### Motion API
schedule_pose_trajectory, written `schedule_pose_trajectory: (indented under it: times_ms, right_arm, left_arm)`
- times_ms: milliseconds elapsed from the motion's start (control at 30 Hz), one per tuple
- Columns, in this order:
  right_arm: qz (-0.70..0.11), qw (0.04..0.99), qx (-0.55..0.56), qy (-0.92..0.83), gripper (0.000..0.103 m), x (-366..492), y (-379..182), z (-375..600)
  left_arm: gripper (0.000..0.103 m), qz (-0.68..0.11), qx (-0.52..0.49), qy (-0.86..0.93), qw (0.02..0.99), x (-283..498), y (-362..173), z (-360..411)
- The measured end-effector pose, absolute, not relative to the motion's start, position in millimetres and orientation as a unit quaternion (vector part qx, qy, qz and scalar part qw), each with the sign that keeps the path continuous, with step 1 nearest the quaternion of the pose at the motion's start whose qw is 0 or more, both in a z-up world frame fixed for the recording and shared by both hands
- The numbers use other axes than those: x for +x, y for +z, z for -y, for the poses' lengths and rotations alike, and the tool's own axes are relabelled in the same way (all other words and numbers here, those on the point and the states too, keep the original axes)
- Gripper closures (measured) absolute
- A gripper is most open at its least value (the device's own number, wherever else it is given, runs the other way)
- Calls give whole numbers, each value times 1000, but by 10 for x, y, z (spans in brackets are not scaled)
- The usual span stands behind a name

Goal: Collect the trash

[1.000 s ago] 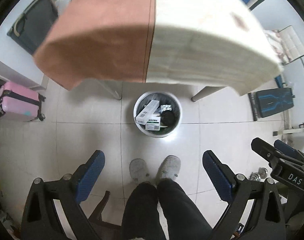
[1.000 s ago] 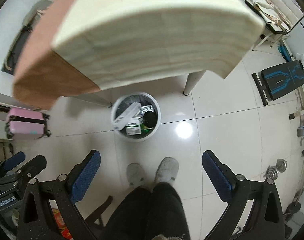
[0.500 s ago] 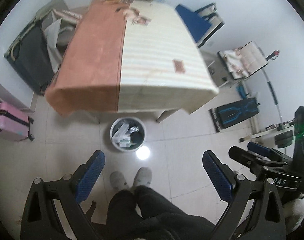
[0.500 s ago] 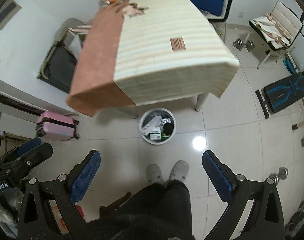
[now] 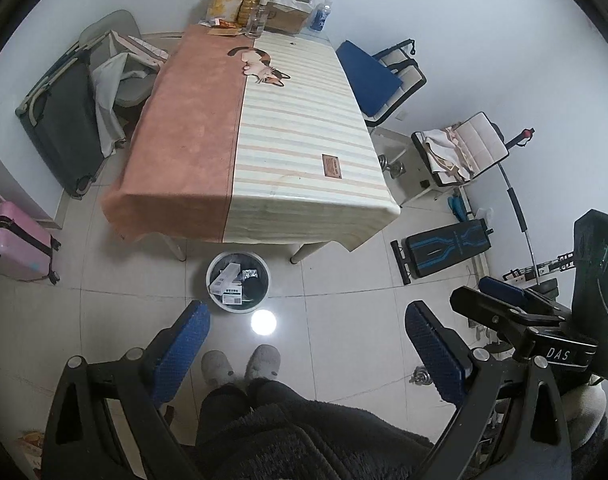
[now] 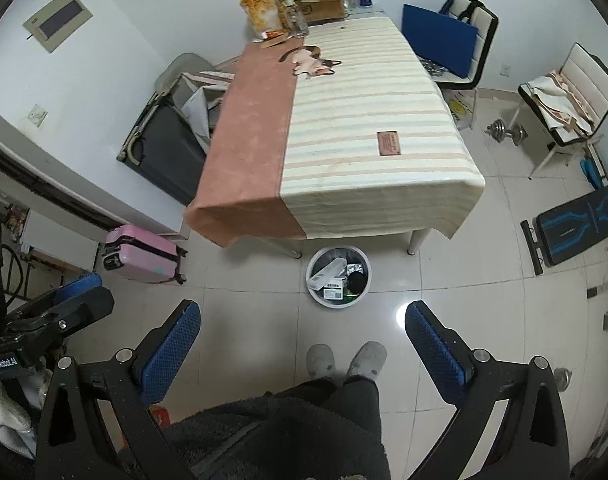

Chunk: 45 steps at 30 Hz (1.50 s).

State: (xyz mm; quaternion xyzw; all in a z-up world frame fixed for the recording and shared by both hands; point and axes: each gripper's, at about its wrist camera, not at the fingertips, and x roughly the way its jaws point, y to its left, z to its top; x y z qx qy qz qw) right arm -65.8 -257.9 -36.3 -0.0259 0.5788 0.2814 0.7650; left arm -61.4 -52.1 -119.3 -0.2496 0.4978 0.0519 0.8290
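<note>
A round white trash bin (image 5: 238,285) stands on the tiled floor by the near edge of the table (image 5: 263,128); it also shows in the right wrist view (image 6: 339,276). It holds white boxes, a foil packet and a dark item. My left gripper (image 5: 306,332) is open and empty, high above the floor. My right gripper (image 6: 303,330) is open and empty too, and also shows in the left wrist view (image 5: 504,300). The left gripper shows at the left of the right wrist view (image 6: 63,300).
The table has a pink and striped cloth, with bottles, a snack bag and a cardboard box (image 5: 287,16) at its far end. A pink suitcase (image 5: 15,244), a dark folded cot (image 5: 63,120), chairs (image 5: 384,76), dumbbells (image 6: 504,130) and a bench (image 5: 444,252) stand around.
Both grippers have risen and pulled back from just above the bin; the whole tabletop and room have come into view. Both stay open and empty.
</note>
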Motion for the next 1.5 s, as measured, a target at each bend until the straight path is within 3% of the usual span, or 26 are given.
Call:
schedule_pose_trajectory:
  times_ms: [1500]
  right_arm:
    - [-599,746,-41,288,0,-790,-191,2514]
  left_arm:
    - [0,-505,-254,49,824,-679,-1078,642]
